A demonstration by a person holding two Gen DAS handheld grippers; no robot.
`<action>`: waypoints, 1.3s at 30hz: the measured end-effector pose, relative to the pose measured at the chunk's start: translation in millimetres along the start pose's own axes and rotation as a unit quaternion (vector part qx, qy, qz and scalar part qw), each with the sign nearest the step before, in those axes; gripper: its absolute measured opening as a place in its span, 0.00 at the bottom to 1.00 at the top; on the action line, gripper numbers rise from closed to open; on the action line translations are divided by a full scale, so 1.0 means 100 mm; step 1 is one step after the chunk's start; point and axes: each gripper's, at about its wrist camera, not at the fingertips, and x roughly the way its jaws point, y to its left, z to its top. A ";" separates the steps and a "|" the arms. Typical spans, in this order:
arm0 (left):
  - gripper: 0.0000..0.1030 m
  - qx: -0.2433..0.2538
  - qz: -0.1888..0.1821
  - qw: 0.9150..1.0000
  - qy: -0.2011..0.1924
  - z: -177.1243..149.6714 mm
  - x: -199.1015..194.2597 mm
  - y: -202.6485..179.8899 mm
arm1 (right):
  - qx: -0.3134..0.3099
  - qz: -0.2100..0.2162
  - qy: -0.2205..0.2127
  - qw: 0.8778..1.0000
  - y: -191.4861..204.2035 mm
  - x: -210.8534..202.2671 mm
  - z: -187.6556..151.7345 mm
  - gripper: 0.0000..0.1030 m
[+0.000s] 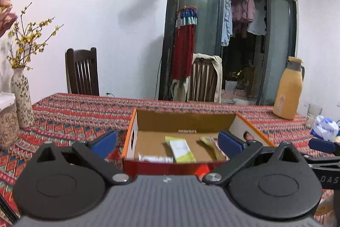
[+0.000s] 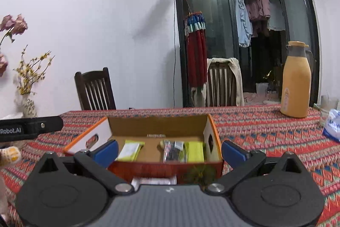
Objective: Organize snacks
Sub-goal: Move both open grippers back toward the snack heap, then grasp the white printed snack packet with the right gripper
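The cardboard box (image 2: 161,142) sits open-topped in the middle of the patterned tablecloth (image 2: 265,137), its orange-edged side walls flaring outward and its red front wall facing both cameras. Inside on the brown floor lie several snack packets: a yellow-green and white packet (image 2: 130,150) toward the left, a dark clear-wrapped packet (image 2: 173,151) in the middle, and a plain yellow-green packet (image 2: 194,151) just beside it against the right wall. A small strip (image 2: 156,135) lies at the foot of the back wall. Just outside the front wall, a white packet (image 2: 154,180) and a dark green blurred item (image 2: 199,174) lie on the cloth, partly hidden by the right gripper's body.

To either side of the box the cloth lies bare, with open room to the left as far as the vase (image 1: 21,97) and jar (image 1: 7,120), and to the right as far as the orange jug (image 2: 296,82) and the blue-and-white bag (image 2: 332,124). Two chairs (image 2: 94,90) stand behind the far table edge.

The left gripper (image 1: 167,142) points level at the box's front, its blue fingers spread wide apart, holding nothing. The right gripper (image 2: 170,151) is aimed likewise, low and level, fingers wide apart and straddling the box front, empty.
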 end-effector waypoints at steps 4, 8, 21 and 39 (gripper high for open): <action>1.00 0.011 0.001 1.000 0.010 -0.22 -0.07 0.02 | 0.002 0.005 0.007 1.000 -0.07 -0.16 -0.21 1.00; 1.00 0.031 0.010 0.999 0.037 -0.43 -0.05 0.04 | 0.000 0.001 0.024 1.000 -0.16 -0.25 -0.43 1.00; 1.00 -0.002 0.029 0.998 0.063 -0.70 0.12 0.31 | -0.003 -0.028 0.075 0.997 -0.47 -0.34 -0.77 1.00; 1.00 -0.017 0.023 0.998 0.062 -0.70 0.10 0.33 | -0.083 -0.013 0.162 0.983 -0.46 -0.04 -0.91 0.62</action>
